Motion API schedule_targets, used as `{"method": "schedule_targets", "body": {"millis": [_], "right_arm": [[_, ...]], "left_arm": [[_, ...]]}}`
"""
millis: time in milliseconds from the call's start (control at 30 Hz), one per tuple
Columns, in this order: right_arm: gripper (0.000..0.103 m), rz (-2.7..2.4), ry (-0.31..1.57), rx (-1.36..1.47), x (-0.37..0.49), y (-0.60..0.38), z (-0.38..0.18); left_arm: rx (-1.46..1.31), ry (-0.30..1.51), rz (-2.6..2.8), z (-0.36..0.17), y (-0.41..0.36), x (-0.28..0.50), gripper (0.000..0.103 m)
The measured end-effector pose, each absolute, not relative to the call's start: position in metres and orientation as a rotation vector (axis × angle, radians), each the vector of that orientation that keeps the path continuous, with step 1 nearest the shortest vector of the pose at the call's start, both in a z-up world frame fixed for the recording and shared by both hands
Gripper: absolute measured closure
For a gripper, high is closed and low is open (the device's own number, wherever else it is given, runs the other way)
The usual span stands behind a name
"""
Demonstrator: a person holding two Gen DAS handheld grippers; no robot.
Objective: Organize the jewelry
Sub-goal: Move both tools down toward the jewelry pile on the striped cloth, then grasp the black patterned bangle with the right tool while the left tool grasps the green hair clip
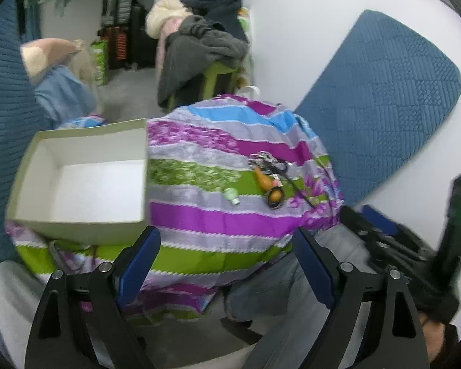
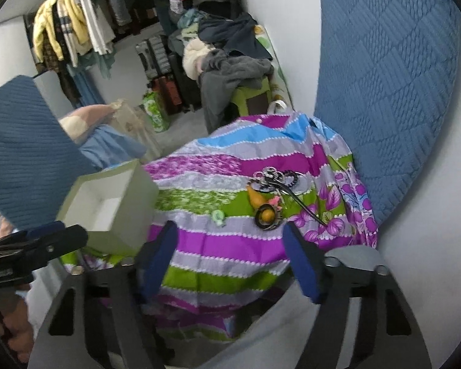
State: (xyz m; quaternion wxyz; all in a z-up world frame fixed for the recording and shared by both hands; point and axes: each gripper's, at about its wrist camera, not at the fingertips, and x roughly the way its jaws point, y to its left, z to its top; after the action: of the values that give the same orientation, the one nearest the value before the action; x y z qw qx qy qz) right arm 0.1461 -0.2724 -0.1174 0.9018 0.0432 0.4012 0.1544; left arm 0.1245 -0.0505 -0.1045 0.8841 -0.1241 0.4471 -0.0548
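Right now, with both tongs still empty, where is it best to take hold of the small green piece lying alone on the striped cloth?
Probably across its round body. The small green piece lies flat on the striped cloth, apart from the jewelry pile, with free cloth on both sides. The right tongs, open, could come from above and the near side, straddling it.

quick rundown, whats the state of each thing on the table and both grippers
white box: open, lidless, empty, on the striped cloth
jewelry pile: loose on the cloth, right of the box, untouched
small green piece: lying alone between box and pile
left gripper: fingers apart, holding nothing
right gripper: fingers apart, holding nothing
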Motion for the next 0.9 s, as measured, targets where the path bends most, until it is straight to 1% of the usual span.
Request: {"method": "schedule_targets", "body": {"millis": [33,167,233,300,367,400,433,633,767,867,900], "right_arm": [[0.054,0.316,0.839,0.1,0.152,-0.274,-0.123],[0.065,0.293,0.871,0.132,0.176,-0.282,-0.142],[0.065,0.276,0.885,0.132,0.19,-0.283,-0.154],[0.065,0.287,0.907,0.163,0.201,-0.285,-0.164],[0.065,0.287,0.926,0.189,0.213,-0.289,-0.175],[0.065,0.284,0.935,0.194,0.217,-0.289,-0.178],[0.065,0.278,0.946,0.199,0.221,-0.29,-0.181],[0.065,0.27,1.013,0.189,0.245,-0.289,-0.204],[0.065,0.283,1.071,0.226,0.259,-0.291,-0.224],[0.067,0.261,1.11,0.227,0.27,-0.294,-0.237],[0.067,0.254,1.127,0.231,0.274,-0.294,-0.242]], "left_arm": [[-0.257,0.932,-0.123,-0.108,-0.053,0.129,0.016],[-0.264,0.95,-0.176,-0.123,-0.062,0.147,0.016],[-0.259,0.947,-0.195,-0.13,-0.066,0.154,0.016],[-0.262,0.954,-0.198,-0.141,-0.07,0.165,0.021],[-0.263,0.983,-0.199,-0.154,-0.074,0.179,0.021],[-0.253,0.998,-0.201,-0.159,-0.077,0.185,0.023],[-0.24,1.009,-0.194,-0.165,-0.08,0.19,0.027],[-0.266,1.066,-0.192,-0.197,-0.083,0.224,0.027],[-0.269,1.101,-0.179,-0.222,-0.084,0.246,0.031],[-0.28,1.132,-0.175,-0.239,-0.084,0.258,0.036],[-0.281,1.14,-0.174,-0.245,-0.084,0.262,0.039]]}}
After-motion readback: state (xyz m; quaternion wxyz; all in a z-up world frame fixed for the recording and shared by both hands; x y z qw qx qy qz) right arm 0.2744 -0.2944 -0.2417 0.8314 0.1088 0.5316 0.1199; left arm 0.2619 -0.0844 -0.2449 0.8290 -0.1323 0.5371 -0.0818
